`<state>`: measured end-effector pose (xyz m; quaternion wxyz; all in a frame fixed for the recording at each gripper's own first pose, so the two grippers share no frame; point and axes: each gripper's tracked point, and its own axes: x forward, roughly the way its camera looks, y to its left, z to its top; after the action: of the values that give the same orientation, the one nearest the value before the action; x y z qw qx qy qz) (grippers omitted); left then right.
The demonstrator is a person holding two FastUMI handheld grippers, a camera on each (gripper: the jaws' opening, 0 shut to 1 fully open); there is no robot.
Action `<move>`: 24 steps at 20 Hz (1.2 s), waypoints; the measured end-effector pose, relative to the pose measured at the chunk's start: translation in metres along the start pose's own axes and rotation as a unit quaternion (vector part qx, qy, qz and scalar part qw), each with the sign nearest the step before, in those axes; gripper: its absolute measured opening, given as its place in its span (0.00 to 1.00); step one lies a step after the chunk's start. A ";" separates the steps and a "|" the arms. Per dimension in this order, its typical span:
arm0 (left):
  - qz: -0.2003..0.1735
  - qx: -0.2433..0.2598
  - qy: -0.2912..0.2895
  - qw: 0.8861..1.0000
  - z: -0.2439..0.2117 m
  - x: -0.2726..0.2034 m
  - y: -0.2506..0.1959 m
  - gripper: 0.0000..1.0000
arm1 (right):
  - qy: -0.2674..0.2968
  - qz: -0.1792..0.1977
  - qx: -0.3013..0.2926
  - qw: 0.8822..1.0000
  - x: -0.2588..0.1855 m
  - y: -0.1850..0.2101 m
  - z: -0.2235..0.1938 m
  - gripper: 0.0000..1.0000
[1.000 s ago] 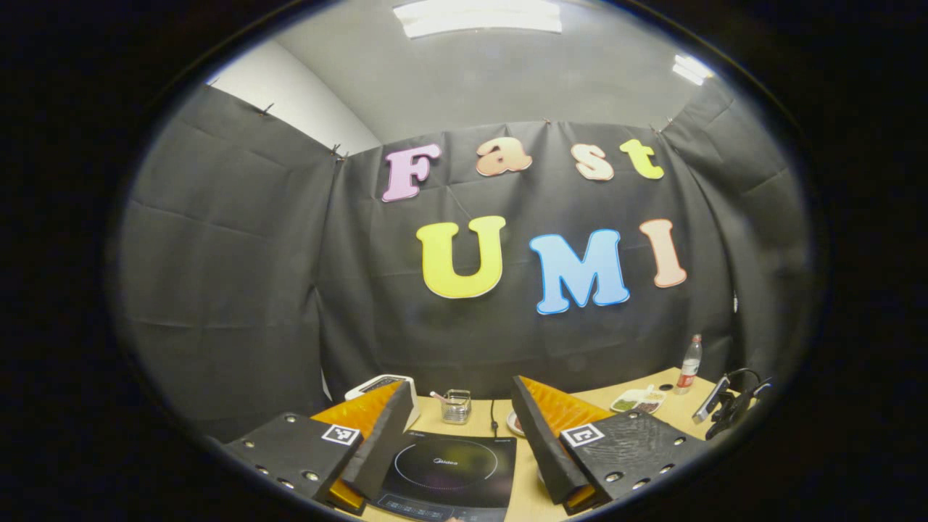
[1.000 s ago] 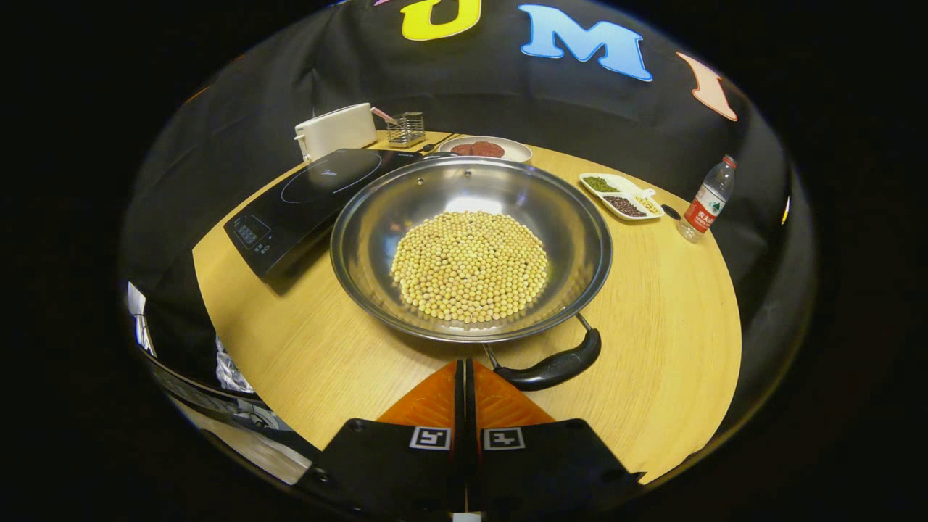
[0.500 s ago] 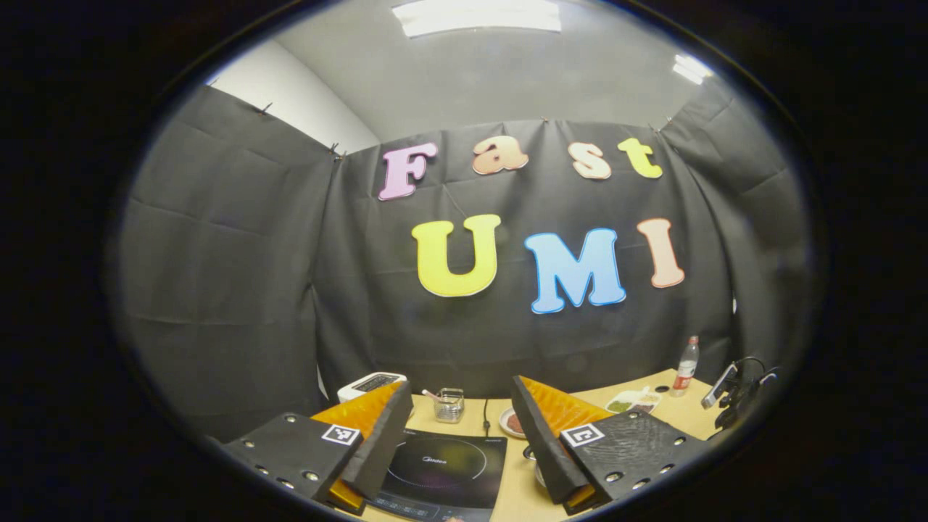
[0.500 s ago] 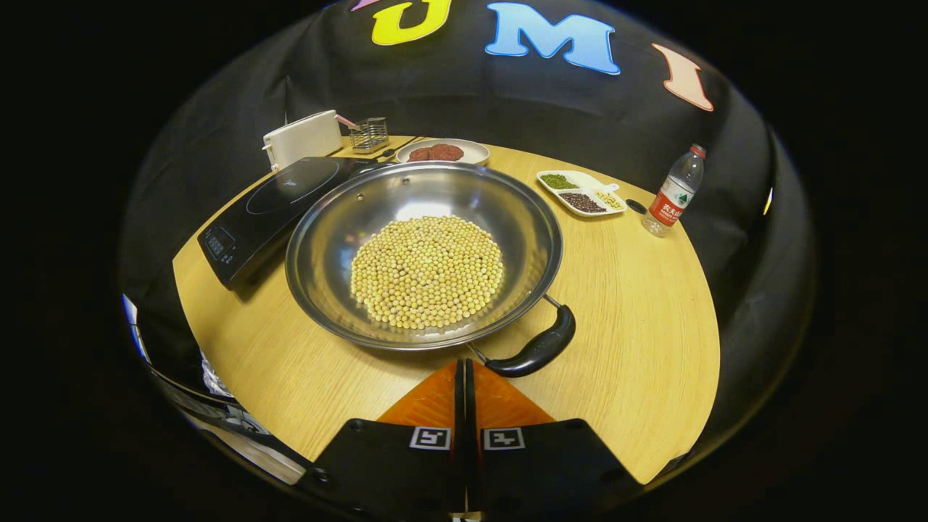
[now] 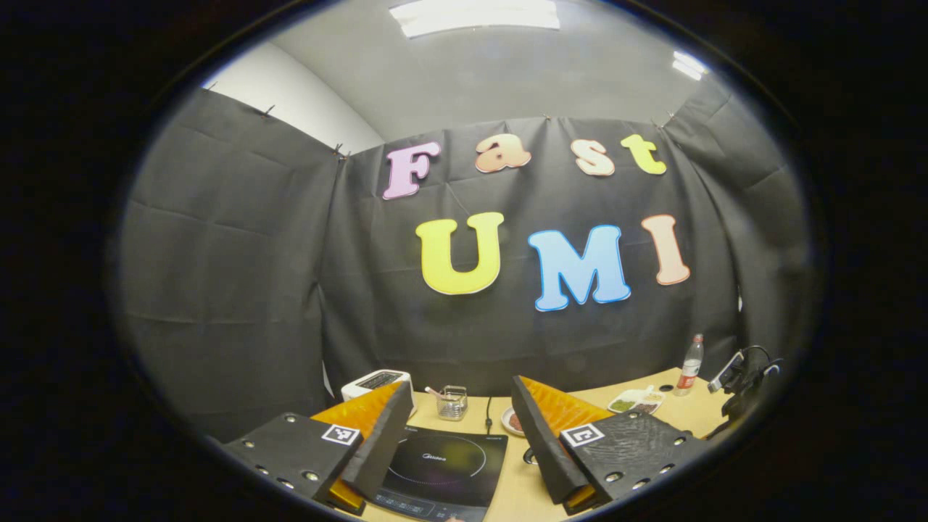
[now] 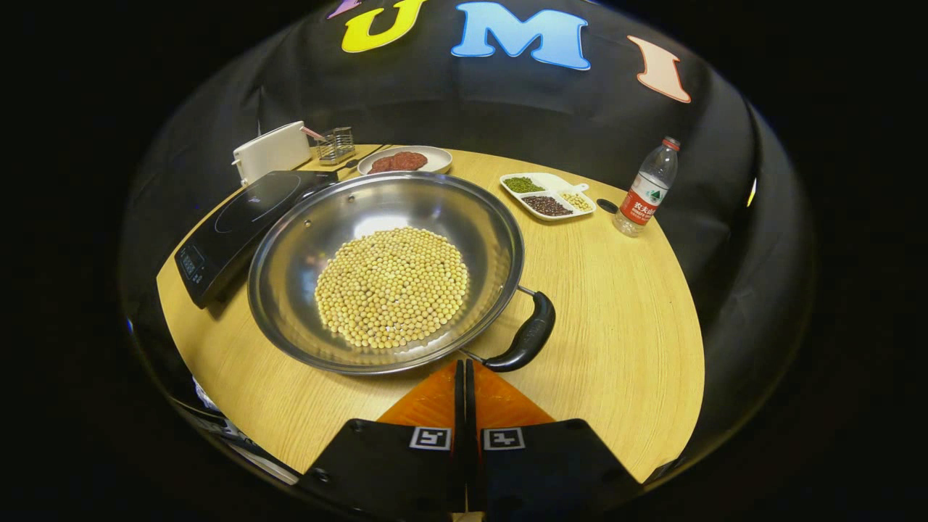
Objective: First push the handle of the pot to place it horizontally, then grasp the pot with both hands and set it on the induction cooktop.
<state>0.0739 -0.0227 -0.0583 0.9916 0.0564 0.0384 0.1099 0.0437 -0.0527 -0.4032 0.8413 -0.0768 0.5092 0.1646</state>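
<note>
Right now the right gripper [image 6: 464,370] has its two orange fingers pressed flat together, holding nothing; its tip sits just by the near end of the black handle [image 6: 528,339], and I cannot tell if they touch. That handle sticks out from the near right side of the pot [image 6: 290,246]; the pot is big, round and shiny, and it sits in the middle of the table [image 6: 623,326]; a pile of yellow beans [image 6: 391,286] lies in its bottom. To the left of the pot lies the flat black cooktop [image 6: 239,217], and the pot's rim is right beside it; a white box [image 6: 272,151] and a small wire basket [image 6: 336,145] stand behind the cooktop. Past the pot there is a plate [image 6: 428,165] with something dark red on it; to the right is a white dish [image 6: 549,196] with three kinds of seeds, and a water bottle [image 6: 645,190] stands near the table edge.

Up high, the left gripper [image 5: 457,417] holds its fingers wide apart with nothing between them; the cooktop [image 5: 442,464] shows below, between the fingers; the other gripper [image 5: 743,373] shows small at the far right.
</note>
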 end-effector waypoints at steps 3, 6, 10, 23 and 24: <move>0.002 0.002 0.003 1.000 -0.001 0.002 -0.002 0.85 | -0.006 -0.015 0.005 1.000 0.008 -0.011 0.007 0.00; 0.004 0.004 0.006 1.000 -0.003 0.002 -0.004 0.82 | -0.013 -0.030 0.012 0.999 0.016 -0.023 0.014 0.00; -0.001 0.007 0.013 1.000 -0.010 0.004 -0.009 0.82 | -0.043 -0.059 0.034 0.997 0.016 -0.042 0.027 0.02; -0.101 -0.046 0.077 0.991 -0.068 0.045 -0.064 0.82 | -0.199 -0.081 0.096 0.972 -0.053 -0.053 0.078 0.98; -0.107 -0.049 0.089 0.989 -0.078 0.050 -0.069 0.82 | -0.200 -0.083 0.095 0.972 -0.053 -0.055 0.077 0.98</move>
<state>0.1302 -0.0703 -0.1475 0.9918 -0.0069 0.1272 0.0091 0.1049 -0.0918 -0.3220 0.9403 -0.0038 0.3354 0.0570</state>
